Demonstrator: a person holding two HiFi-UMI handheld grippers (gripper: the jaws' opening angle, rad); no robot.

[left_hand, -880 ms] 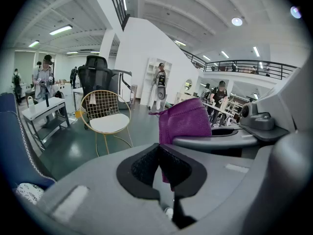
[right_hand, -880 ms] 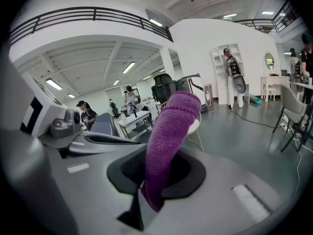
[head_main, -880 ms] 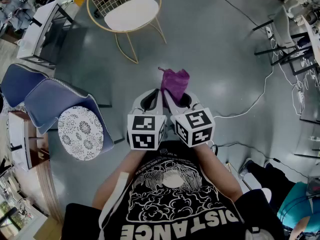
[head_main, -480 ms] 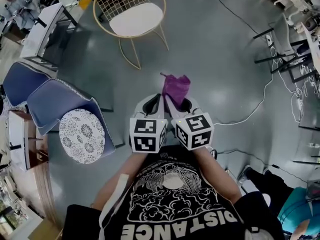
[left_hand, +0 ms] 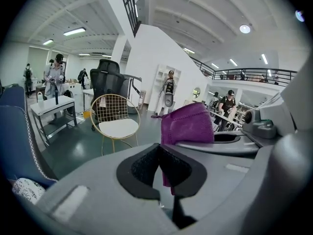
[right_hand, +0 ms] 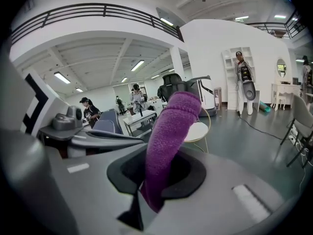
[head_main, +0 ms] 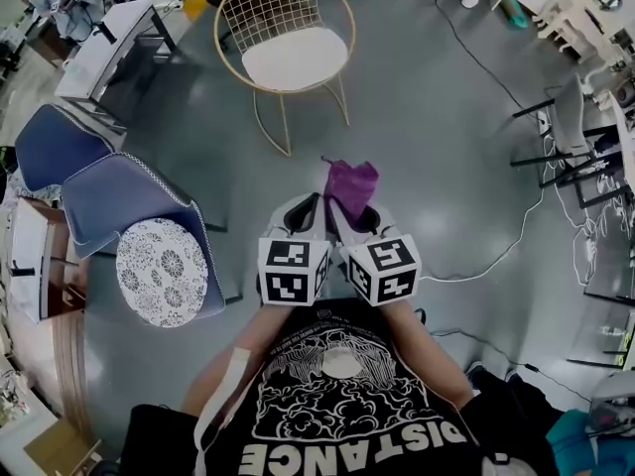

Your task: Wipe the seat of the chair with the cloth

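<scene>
The gold wire chair (head_main: 288, 8) with a white seat (head_main: 295, 56) stands on the grey floor ahead of me; it also shows as the chair (left_hand: 116, 124) in the left gripper view. The purple cloth (head_main: 350, 184) sticks up from my right gripper (head_main: 337, 198), which is shut on it. The cloth (right_hand: 168, 131) runs up out of the right gripper (right_hand: 155, 180) between its black pads. My left gripper (head_main: 314, 201) is held close beside the right one. The left gripper (left_hand: 159, 148) is shut with nothing in it, and the cloth (left_hand: 188, 125) hangs just to its right. Both grippers are well short of the chair.
Two blue chairs (head_main: 119, 201) and a round patterned cushion (head_main: 162, 271) stand at my left. A grey table (head_main: 104, 48) is at the far left. A white cable (head_main: 496, 228) crosses the floor at the right, near black-legged desks (head_main: 575, 132). Several people stand in the background.
The gold chair has come lower in the head view and looks nearer. Both grippers stay side by side in front of the body, the cloth still in the right one.
</scene>
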